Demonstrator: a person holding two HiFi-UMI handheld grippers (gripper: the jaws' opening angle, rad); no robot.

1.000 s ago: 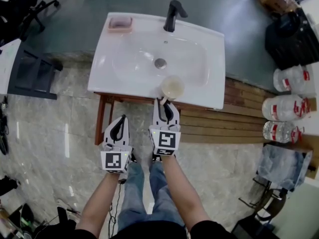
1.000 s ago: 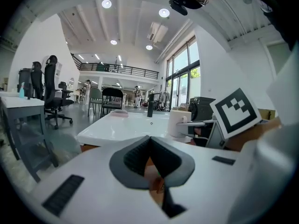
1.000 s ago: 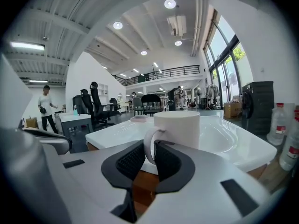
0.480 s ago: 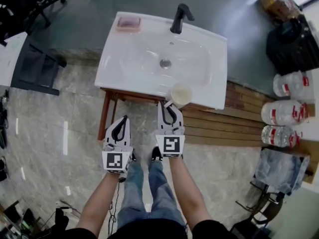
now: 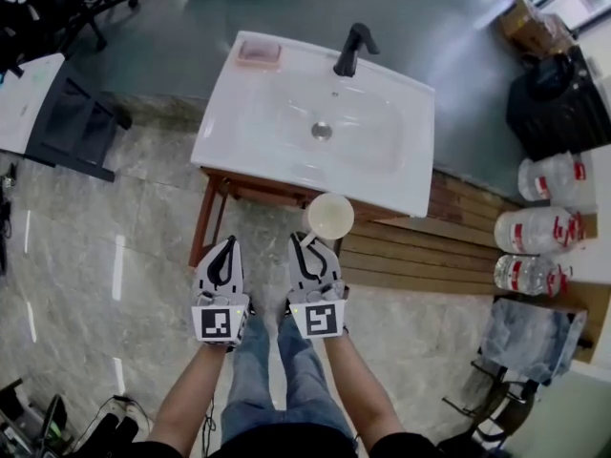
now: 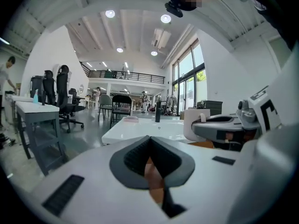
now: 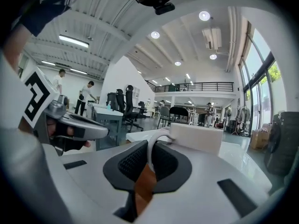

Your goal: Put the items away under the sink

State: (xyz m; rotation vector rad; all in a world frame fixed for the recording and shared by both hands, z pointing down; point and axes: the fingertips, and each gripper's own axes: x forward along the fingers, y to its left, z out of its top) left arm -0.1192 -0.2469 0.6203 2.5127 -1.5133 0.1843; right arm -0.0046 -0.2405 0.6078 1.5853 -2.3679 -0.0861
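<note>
White mug (image 5: 329,216): in the air at the sink's 6 o'clock edge, clear of the basin, likely so it can go down to the space underneath.
Mug axis: upright, mouth up, long axis vertical; handle (image 7: 149,148) points to about 7 o'clock, toward the person.
Right gripper (image 5: 307,248): jaws clamped on the handle, a hold that carries the mug level and leaves its body free.
Left gripper (image 5: 221,260): at 9 o'clock of the right one, jaws together on nothing, low and aside, probably spare for now.
Sink (image 5: 239,122): white, on a wooden frame (image 5: 258,193); tap (image 5: 351,49) at 12 o'clock, pink soap dish (image 5: 259,53) at 11.
</note>
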